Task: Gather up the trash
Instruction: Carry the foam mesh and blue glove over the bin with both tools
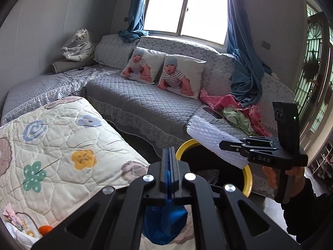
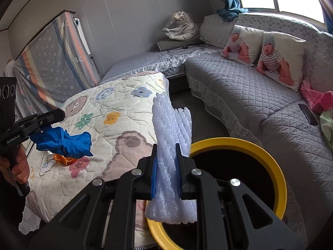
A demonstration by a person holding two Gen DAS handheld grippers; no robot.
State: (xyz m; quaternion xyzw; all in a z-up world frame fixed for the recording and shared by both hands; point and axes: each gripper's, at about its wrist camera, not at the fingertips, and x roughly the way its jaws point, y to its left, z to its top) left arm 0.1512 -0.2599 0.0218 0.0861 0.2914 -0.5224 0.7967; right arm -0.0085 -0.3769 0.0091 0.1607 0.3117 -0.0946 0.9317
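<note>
The left gripper (image 1: pixel 169 156) has its fingers (image 1: pixel 166 162) pinched tight on a crumpled blue glove (image 2: pixel 64 141); in the left wrist view most of the glove hangs hidden beneath the gripper body, only a blue bulge showing below. The right gripper (image 2: pixel 166 156) holds a white foam fruit net (image 2: pixel 172 145) between narrowly parted fingers (image 2: pixel 153 162), the net sticking out beyond the tips and drooping behind them, so it blocks part of the yellow-rimmed bin (image 2: pixel 278 179) just beyond and below. The bin's inside is dark and nothing can be made out in it; its near edge is cut off by the gripper frame. To the left of both grippers lies a quilt with flower and bear prints (image 1: pixel 62 141), with a small orange object (image 2: pixel 64 159) on it, partly hidden by the glove and too small to identify. Farther out, a grey quilted sofa (image 1: pixel 149 100) carries two printed pillows (image 1: pixel 181 77), a phone (image 1: pixel 212 112), and pink and green cloth (image 1: pixel 233 108) under a blue curtain (image 1: pixel 243 66).
</note>
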